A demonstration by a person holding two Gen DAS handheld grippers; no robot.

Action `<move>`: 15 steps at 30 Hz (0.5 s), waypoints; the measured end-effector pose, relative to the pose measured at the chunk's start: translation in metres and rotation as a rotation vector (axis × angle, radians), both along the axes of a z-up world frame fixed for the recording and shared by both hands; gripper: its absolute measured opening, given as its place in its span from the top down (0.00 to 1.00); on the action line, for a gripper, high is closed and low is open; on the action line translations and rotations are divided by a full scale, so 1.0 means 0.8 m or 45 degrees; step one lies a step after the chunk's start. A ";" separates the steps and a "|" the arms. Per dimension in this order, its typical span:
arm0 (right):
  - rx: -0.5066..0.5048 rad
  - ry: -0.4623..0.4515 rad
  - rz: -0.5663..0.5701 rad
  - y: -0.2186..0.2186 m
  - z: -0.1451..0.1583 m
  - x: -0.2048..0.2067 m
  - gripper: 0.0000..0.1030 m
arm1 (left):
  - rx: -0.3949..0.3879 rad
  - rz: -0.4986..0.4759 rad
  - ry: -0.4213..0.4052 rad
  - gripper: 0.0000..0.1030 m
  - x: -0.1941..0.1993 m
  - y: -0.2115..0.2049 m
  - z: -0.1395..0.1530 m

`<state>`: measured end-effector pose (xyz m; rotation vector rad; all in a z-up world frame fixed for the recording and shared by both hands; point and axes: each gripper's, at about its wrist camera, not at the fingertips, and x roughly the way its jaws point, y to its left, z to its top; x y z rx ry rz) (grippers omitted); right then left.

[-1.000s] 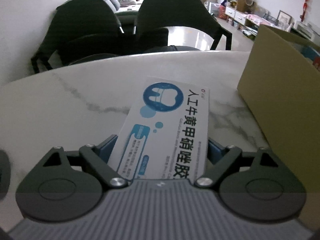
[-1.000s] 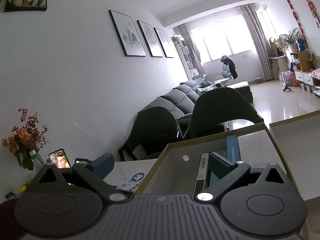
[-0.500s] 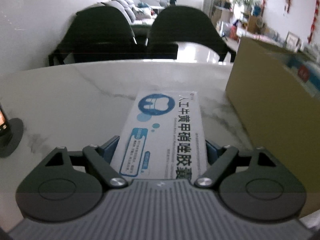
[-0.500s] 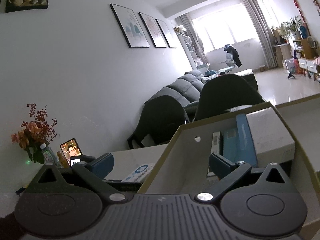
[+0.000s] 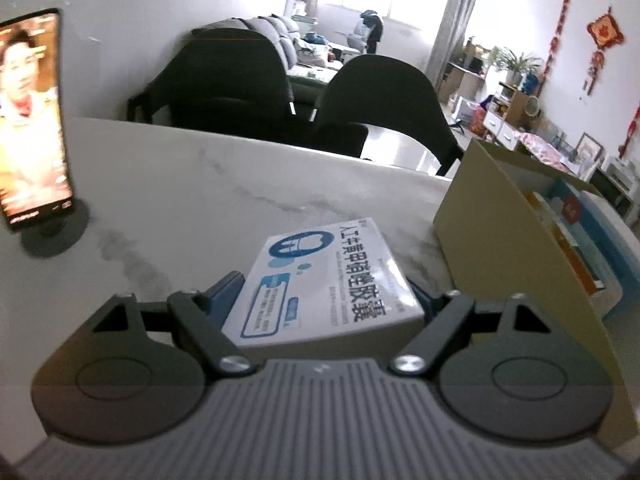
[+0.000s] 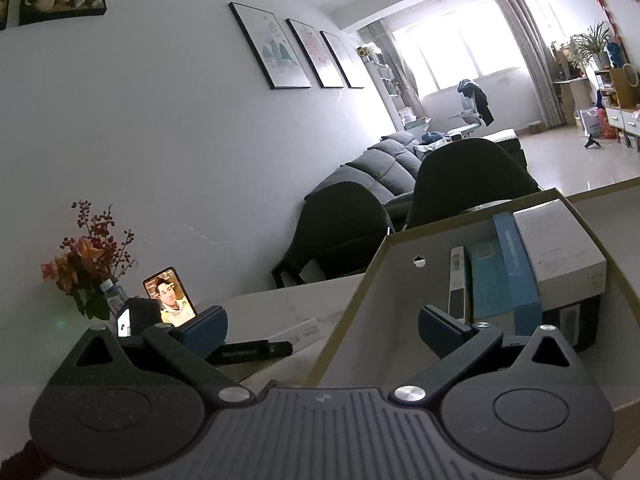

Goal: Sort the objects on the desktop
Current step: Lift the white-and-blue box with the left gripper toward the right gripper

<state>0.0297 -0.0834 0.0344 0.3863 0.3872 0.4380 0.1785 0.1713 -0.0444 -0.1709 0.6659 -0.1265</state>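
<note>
Left wrist view: the left hand-held gripper point(image 5: 326, 294) clasps a white-and-blue medicine box point(image 5: 324, 280) by its long sides, lifted clear of the marble desk point(image 5: 200, 192) — just left of the cardboard box point(image 5: 516, 248).

Right wrist view: the right hand-held gripper point(image 6: 320, 326) stands released, nothing between its fingers, straddling the cardboard box's point(image 6: 352, 320) near wall — packages point(image 6: 504, 268) stand packed inside.

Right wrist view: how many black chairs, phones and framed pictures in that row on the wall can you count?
black chairs: 2
phone: 1
framed pictures: 3
Total: 6
</note>
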 end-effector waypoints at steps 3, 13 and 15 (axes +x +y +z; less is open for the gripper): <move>0.012 0.001 0.004 0.001 0.000 -0.006 0.01 | 0.001 0.002 -0.002 0.19 -0.018 0.001 0.003; 0.015 0.013 0.013 0.006 -0.004 -0.019 0.01 | 0.040 0.028 -0.030 0.19 -0.060 0.000 -0.002; 0.021 0.022 0.015 0.006 -0.007 -0.020 0.01 | 0.046 0.034 -0.031 0.19 -0.063 -0.002 -0.003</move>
